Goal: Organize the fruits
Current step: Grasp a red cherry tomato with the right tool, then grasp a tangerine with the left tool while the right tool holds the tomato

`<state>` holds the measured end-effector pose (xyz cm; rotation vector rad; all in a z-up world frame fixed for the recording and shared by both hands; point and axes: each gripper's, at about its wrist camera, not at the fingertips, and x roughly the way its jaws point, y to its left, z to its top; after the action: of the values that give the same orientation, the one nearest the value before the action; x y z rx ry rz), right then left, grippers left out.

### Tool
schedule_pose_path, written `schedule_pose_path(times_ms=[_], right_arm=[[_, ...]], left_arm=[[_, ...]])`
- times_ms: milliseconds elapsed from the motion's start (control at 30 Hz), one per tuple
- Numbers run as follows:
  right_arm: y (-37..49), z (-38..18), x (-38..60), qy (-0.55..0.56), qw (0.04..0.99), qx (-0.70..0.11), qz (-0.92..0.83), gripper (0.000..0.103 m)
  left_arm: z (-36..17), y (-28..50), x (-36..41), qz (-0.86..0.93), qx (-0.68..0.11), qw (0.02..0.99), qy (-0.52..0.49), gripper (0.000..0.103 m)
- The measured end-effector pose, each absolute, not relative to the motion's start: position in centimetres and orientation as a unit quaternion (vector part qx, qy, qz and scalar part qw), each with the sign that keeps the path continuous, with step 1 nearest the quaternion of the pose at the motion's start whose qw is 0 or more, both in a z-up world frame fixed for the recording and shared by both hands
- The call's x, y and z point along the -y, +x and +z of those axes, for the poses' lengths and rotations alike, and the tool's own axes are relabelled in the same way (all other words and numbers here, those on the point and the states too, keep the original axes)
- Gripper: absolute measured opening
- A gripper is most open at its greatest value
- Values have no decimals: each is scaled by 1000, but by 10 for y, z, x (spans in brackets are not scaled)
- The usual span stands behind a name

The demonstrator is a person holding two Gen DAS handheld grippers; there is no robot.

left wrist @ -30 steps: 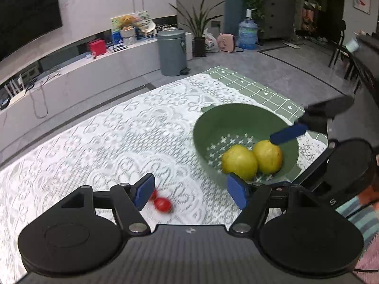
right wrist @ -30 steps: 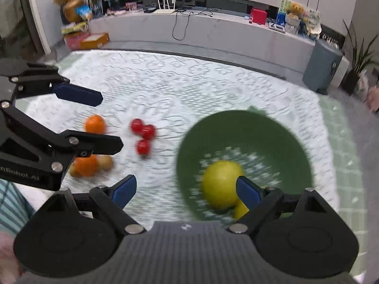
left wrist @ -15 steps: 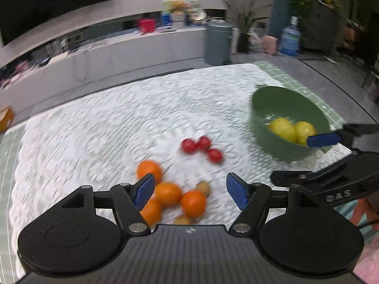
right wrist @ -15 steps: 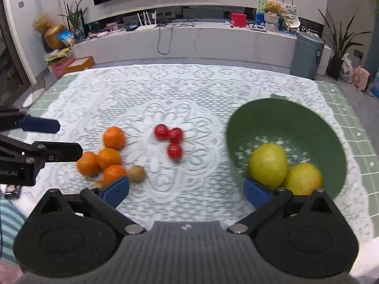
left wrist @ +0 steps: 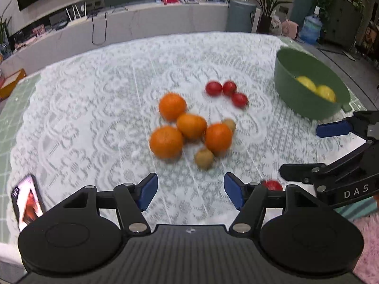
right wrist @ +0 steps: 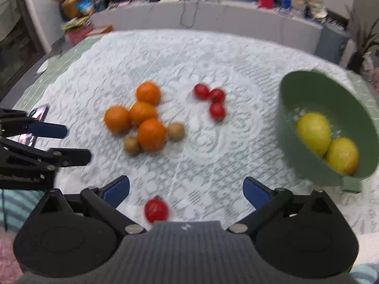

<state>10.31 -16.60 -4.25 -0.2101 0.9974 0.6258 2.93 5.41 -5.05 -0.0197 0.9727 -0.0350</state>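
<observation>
Several oranges (left wrist: pixel 191 125) (right wrist: pixel 142 113) lie clustered mid-table with two small brown kiwis (left wrist: pixel 204 158) (right wrist: pixel 175 131). Three red tomatoes (left wrist: pixel 227 92) (right wrist: pixel 212 99) lie right of them. A fourth tomato (right wrist: pixel 155 210) (left wrist: pixel 272 185) sits near the front edge. A green bowl (left wrist: pixel 298 99) (right wrist: pixel 293 142) at the right holds two yellow lemons (right wrist: pixel 313 132) (left wrist: pixel 325 92). My left gripper (left wrist: pixel 190 193) is open and empty, short of the oranges. My right gripper (right wrist: pixel 187 189) is open and empty, with the near tomato between its fingers' base.
A white lace cloth (left wrist: pixel 94 118) covers the table over a green checked mat (left wrist: pixel 14 99). A phone (left wrist: pixel 27 201) lies at the front left. Beyond the table are a low white cabinet (left wrist: pixel 142 23), a grey bin (left wrist: pixel 241 15) and plants.
Both grippers have pulled back and swung left from the bowl. The oranges, the kiwis and the near tomato have come into view.
</observation>
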Motion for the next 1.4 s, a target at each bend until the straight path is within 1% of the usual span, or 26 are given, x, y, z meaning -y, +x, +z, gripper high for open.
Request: schedule_pose_path(times_ms=[33, 100, 167, 267, 300, 433, 500, 733, 800, 867, 900, 1033, 1100, 1167, 1400], right_arm=[[103, -45, 165, -98, 820, -478, 300, 89], [103, -50, 163, -101, 810, -492, 304, 80], [103, -55, 160, -102, 804, -499, 307, 75], [102, -59, 157, -104, 796, -506, 315, 70], [102, -60, 157, -105, 793, -509, 317, 66], [104, -67, 153, -106, 782, -524, 321, 58], [105, -71, 151, -107, 776, -531, 323, 51], [106, -79, 146, -110, 763, -544, 332, 39], [107, -81, 145, -110, 759, -548, 333, 31], [108, -82, 145, -109, 757, -550, 336, 29], [108, -82, 144, -109, 756, -550, 337, 26], [107, -79, 144, -117, 763, -541, 335, 26], [108, -76, 146, -114, 770, -533, 332, 26], [113, -73, 151, -103, 779, -527, 324, 26], [130, -68, 165, -74, 806, -512, 288, 26]], left_arm=[[-55, 29, -53, -19, -470, 882, -13, 75], [-59, 27, -51, -22, -476, 879, -18, 74], [-61, 27, -49, -23, -478, 878, -19, 73], [-63, 27, -48, -22, -478, 878, -21, 73], [-64, 27, -49, -21, -479, 878, -22, 72], [-65, 30, -52, -18, -480, 876, -29, 72], [-65, 30, -53, -17, -481, 876, -30, 72], [-68, 32, -56, -18, -484, 874, -37, 72], [-69, 33, -56, -20, -484, 874, -39, 70], [-69, 34, -56, -22, -482, 875, -39, 69], [-69, 34, -55, -22, -480, 876, -39, 68], [-67, 37, -55, -27, -469, 882, -39, 66], [-66, 38, -54, -30, -464, 885, -39, 62], [-64, 41, -51, -34, -458, 887, -36, 60], [-65, 57, -34, -48, -440, 897, -10, 60]])
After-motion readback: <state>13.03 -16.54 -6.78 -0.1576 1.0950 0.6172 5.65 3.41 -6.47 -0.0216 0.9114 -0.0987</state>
